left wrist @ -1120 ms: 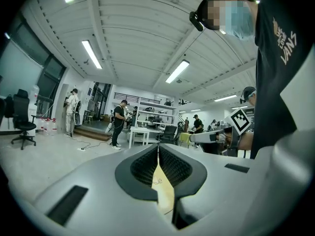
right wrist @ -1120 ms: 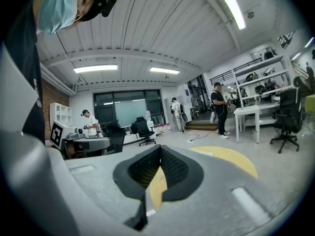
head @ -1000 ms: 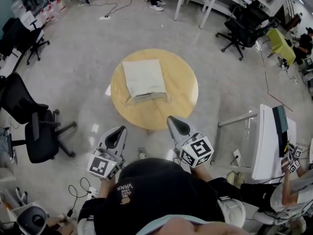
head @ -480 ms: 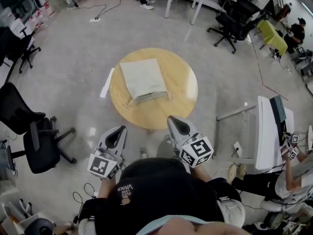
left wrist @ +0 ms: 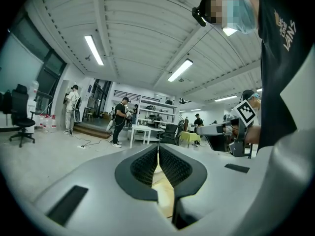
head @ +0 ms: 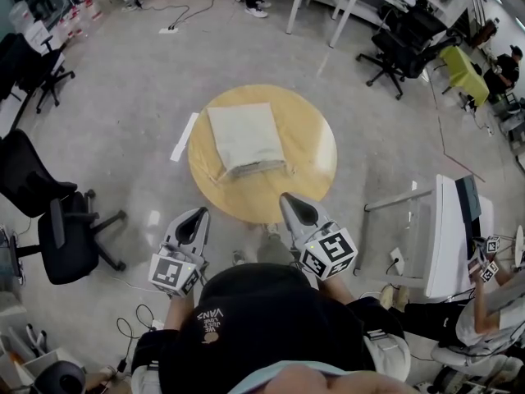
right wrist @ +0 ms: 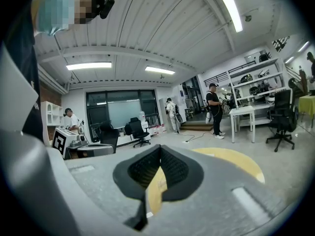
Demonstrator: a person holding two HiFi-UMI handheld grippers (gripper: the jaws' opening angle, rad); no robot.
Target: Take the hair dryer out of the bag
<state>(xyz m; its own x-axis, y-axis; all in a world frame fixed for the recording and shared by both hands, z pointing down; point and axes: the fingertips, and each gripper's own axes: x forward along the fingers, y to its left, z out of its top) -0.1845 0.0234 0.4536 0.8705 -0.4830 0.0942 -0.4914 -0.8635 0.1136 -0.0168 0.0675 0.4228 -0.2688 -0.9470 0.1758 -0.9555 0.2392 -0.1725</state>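
While both grippers are held short of the round table (head: 308, 150), nothing on it is touched, so every hazard is judged to lie ahead. The left gripper (head: 198, 214) is seen with its jaws pressed together and nothing between them; the right gripper (head: 289, 199) is likewise closed and empty. The bag (head: 244, 138) lies flat near the middle of the table, well apart from both grippers, with what look like its drawstrings at the near end. The hair dryer cannot be seen and is presumed to be inside.

If the jaws are not parted before the cloth is reached, the bag would probably be shoved across the smooth top, not gripped. Should only one gripper be used, bag and contents could be lifted together, or dragged toward the table edge. Were the dryer pinched through the cloth, it could not be drawn out, and any cord might be caught on the drawstrings at the mouth
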